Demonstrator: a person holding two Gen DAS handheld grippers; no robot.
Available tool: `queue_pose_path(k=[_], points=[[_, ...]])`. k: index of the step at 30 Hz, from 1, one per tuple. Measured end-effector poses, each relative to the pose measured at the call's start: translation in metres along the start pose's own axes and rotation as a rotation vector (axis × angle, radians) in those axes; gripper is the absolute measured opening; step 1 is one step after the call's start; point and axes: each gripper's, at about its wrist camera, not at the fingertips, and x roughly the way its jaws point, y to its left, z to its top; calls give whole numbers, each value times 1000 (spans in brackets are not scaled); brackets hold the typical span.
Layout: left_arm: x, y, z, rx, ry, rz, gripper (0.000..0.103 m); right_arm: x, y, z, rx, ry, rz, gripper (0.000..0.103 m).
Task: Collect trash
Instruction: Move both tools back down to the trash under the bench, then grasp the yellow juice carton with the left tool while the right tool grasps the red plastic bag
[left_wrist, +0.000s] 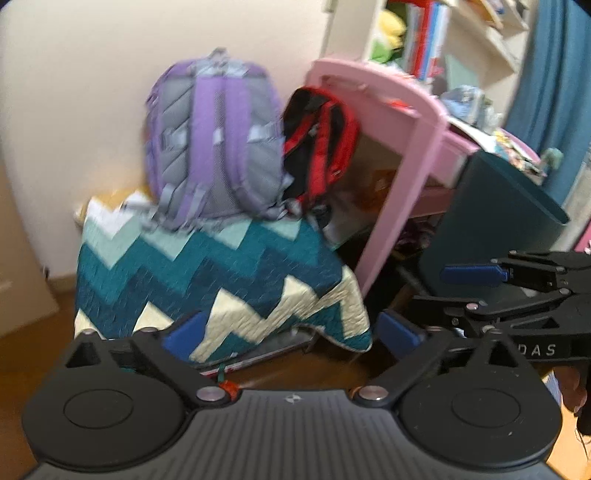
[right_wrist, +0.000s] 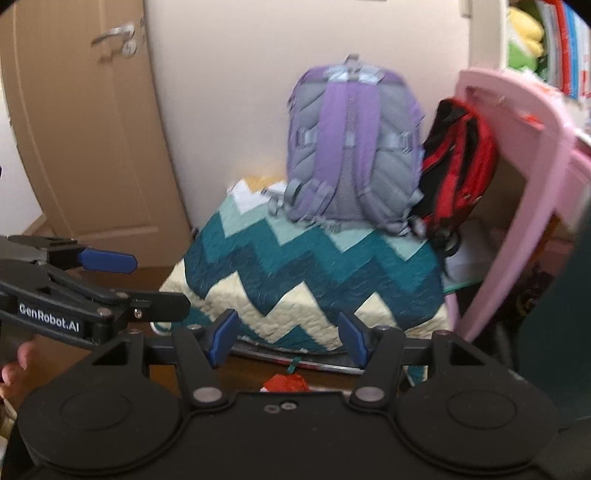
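A small red crumpled piece of trash (right_wrist: 286, 382) lies on the wooden floor just below my right gripper (right_wrist: 290, 338), partly hidden by the gripper's body. It shows as a red scrap (left_wrist: 227, 387) at the base of my left gripper (left_wrist: 291, 330) in the left wrist view. Both grippers are open and empty, side by side above the floor, in front of a chevron quilt (right_wrist: 306, 280). The right gripper shows at the right edge of the left wrist view (left_wrist: 476, 295); the left gripper shows at the left of the right wrist view (right_wrist: 147, 284).
A purple backpack (right_wrist: 354, 147) and a red-and-black backpack (right_wrist: 458, 166) sit on the quilt-covered pile. A pink desk (left_wrist: 399, 147) and a dark teal panel (left_wrist: 491, 221) stand to the right. A door (right_wrist: 81, 129) is on the left, shelves (left_wrist: 424, 37) behind.
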Motion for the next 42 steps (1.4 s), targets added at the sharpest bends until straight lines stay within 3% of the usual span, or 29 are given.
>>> queue_pose_path(k=[4, 9, 20, 27, 36, 42], points=[[24, 36, -19, -41, 34, 33, 101, 43, 15, -13, -56, 24, -6, 60], [55, 78, -42, -71, 79, 57, 102, 103, 23, -31, -33, 97, 42, 60], [152, 173, -102, -63, 275, 73, 102, 239, 18, -84, -11, 266, 32, 60], [226, 214, -156, 77, 365, 122, 102, 327, 10, -127, 8, 393, 9, 60], [300, 244, -234, 165, 537, 36, 102, 420, -7, -172, 51, 527, -9, 60], [334, 256, -291, 201, 632, -32, 102, 468, -15, -208, -21, 636, -23, 60]])
